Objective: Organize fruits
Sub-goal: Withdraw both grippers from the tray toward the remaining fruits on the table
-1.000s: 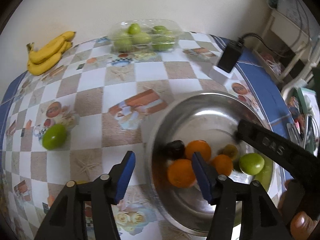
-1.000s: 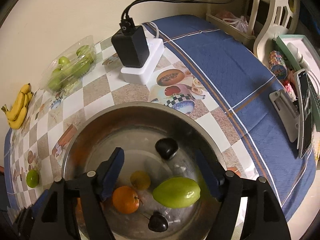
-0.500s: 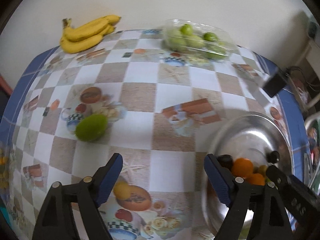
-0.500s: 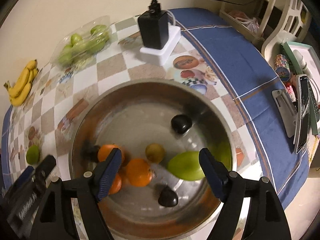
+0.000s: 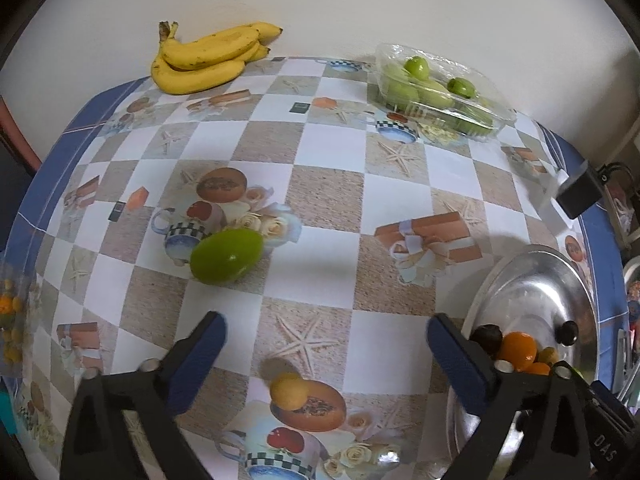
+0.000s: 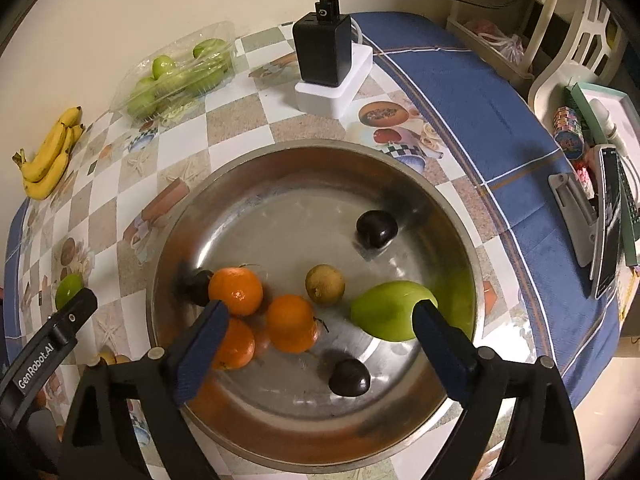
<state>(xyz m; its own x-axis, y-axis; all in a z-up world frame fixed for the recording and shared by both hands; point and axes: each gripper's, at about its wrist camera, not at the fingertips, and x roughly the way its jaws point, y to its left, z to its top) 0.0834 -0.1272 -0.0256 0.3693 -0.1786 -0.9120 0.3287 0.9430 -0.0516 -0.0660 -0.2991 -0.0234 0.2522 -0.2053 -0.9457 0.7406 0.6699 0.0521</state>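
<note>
Two loose fruits lay on the worktop (image 5: 332,184) — a green mango (image 5: 226,255) and a small yellow fruit (image 5: 289,391) — so my left claw (image 5: 326,360) had just been opening, empty, above them; my right claw (image 6: 320,344) spread empty over the steel bowl (image 6: 424,184).

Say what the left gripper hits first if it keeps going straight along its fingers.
Likely the small yellow fruit on the tablecloth, lying between the open left gripper jaws; depth is unclear.

Bowl (image 6: 400,168): three oranges (image 6: 236,290), three dark plums (image 6: 376,229), one mango (image 6: 386,311).
</note>
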